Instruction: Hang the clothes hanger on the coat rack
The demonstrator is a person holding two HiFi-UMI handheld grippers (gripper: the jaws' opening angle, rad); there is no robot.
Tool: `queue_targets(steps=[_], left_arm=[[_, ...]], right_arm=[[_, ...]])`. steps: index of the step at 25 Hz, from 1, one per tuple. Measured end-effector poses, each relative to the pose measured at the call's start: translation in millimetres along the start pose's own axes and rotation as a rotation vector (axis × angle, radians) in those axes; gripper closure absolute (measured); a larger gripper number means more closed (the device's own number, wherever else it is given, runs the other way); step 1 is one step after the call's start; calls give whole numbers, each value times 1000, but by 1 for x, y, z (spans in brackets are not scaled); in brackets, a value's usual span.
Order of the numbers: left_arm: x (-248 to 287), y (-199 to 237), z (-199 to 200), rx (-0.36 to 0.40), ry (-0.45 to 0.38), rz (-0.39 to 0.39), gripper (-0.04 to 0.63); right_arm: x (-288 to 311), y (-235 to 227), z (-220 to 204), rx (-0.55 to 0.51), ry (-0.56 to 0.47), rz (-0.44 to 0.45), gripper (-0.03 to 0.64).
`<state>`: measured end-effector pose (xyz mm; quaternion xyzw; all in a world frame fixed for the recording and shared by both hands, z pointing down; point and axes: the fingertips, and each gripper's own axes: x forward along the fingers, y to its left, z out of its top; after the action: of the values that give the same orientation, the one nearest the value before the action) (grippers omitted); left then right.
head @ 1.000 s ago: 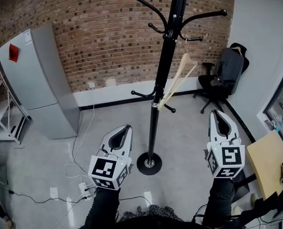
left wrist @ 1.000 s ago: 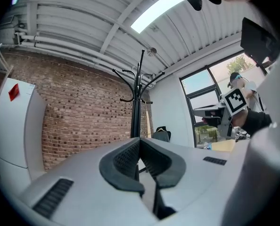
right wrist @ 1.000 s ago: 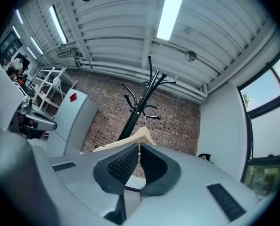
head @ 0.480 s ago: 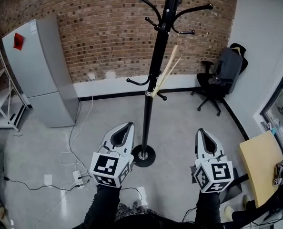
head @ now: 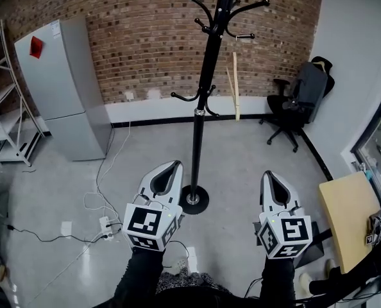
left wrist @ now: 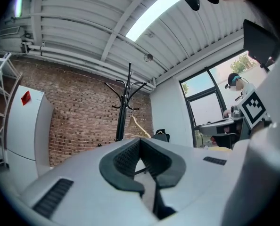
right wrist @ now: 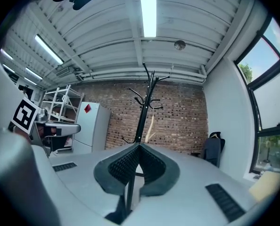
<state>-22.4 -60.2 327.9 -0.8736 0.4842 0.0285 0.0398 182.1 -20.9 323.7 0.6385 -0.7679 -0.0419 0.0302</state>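
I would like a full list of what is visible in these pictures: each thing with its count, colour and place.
coat rack: one, black, middle of the floor, before the brick wall
clothes hanger: one, pale wood, hanging under an upper right hook of the rack
fridge: one, grey, left, against the wall
shelf rack: one, white, far left
office chair: one, black, right corner
jacket: one, dark, over the chair's back
table: one, light wood, right edge
power strip: one, white, floor at left, with cables
left gripper: one, grey, shut, empty
right gripper: one, grey, shut, empty
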Motion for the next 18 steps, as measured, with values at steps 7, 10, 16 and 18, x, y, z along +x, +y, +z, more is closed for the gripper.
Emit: queue_targets(steps=[7,10,16,18], left_arm=[[-21,-24,10,29,7,-4,586],[-26,-30,8,38,16,-5,586],[-29,-31,11,55,13,-2,586],[-27,-30,14,60,9,-2,586]], right_arm=[[-17,4,8,2,-8,21,609],[-21,5,7,3,-16,22,609],[-24,5,8,-14,-23,17,609],[-22,5,10,-20,-25,17,609]])
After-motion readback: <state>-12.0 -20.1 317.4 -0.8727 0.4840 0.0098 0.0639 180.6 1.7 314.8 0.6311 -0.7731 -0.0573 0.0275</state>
